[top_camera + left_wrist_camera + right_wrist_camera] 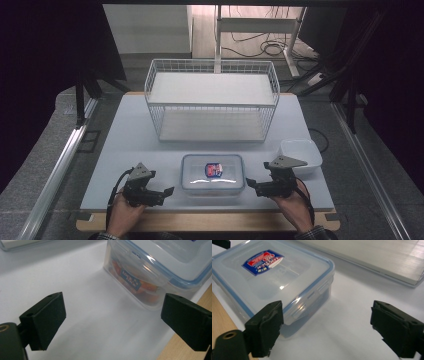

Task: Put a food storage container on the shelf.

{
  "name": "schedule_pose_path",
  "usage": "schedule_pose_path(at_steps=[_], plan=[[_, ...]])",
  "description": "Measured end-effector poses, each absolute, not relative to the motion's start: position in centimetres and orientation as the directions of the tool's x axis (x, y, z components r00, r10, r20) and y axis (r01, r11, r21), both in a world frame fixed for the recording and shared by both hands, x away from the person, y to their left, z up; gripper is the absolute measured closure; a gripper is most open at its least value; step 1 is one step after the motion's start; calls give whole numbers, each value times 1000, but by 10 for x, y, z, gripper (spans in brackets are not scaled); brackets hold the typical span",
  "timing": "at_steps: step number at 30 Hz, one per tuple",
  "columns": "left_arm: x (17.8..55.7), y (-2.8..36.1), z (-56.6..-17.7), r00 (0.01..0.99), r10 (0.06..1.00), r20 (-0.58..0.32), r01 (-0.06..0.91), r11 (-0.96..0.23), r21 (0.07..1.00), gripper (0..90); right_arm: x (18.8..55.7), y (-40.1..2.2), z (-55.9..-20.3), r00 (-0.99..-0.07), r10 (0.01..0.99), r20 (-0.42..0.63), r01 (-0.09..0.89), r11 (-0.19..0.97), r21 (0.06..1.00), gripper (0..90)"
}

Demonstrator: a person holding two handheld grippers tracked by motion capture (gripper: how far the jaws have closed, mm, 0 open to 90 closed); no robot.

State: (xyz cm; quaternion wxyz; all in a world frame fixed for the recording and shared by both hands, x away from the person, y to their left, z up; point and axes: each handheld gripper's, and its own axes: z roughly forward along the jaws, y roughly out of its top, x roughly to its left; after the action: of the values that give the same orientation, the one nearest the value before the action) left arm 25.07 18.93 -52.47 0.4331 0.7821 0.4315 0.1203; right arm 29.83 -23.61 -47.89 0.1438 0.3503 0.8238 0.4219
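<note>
The clear plastic container (213,173) with its blue-rimmed lid and red-and-blue label sits lid-on near your edge of the white tabletop (125,145), directly between your two grippers and touched by neither. Behind it, toward the far side, stands a white wire basket (212,100), and off to its right a white rectangular dish (300,155) rests near the table's right edge. The white top lies on a wooden board (210,221) that shows as a light strip along your side; grey floor, metal rails and dark curtains surround the table, with loose cables (265,47) on the floor beyond the basket. In the left gripper view the container (160,272) is cut off at the top and right, and something orange inside it is blurred by the wall, so you cannot tell what it is. In the right gripper view the container (272,280) runs off the left edge, and the print on its label is too small to read. Your left gripper (167,192) lies low, pointing right at the container's left end, with its jaws spread wide and nothing between them. Your right gripper (249,184) points left at the right end, its jaws equally wide and empty. Both hands grasp the grippers from the near edge, with the sleeves just entering the high view.
</note>
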Motion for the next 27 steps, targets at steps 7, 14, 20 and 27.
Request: schedule_pose_path(at_steps=[7,14,20,27], plan=[[252,187,-522,609,779,-150,545,-273,793,55,298,-233,-476,-726,684,67,445,393,805,64],[255,182,-513,602,779,-175,556,-252,792,61,300,-224,-478,-747,662,55,431,419,799,44],[262,181,-503,609,769,-195,550,-233,802,60,302,-215,-475,-741,670,43,422,415,806,35],[271,175,-496,643,730,-230,554,-236,799,43,305,-203,-471,-750,658,68,434,412,801,13]])
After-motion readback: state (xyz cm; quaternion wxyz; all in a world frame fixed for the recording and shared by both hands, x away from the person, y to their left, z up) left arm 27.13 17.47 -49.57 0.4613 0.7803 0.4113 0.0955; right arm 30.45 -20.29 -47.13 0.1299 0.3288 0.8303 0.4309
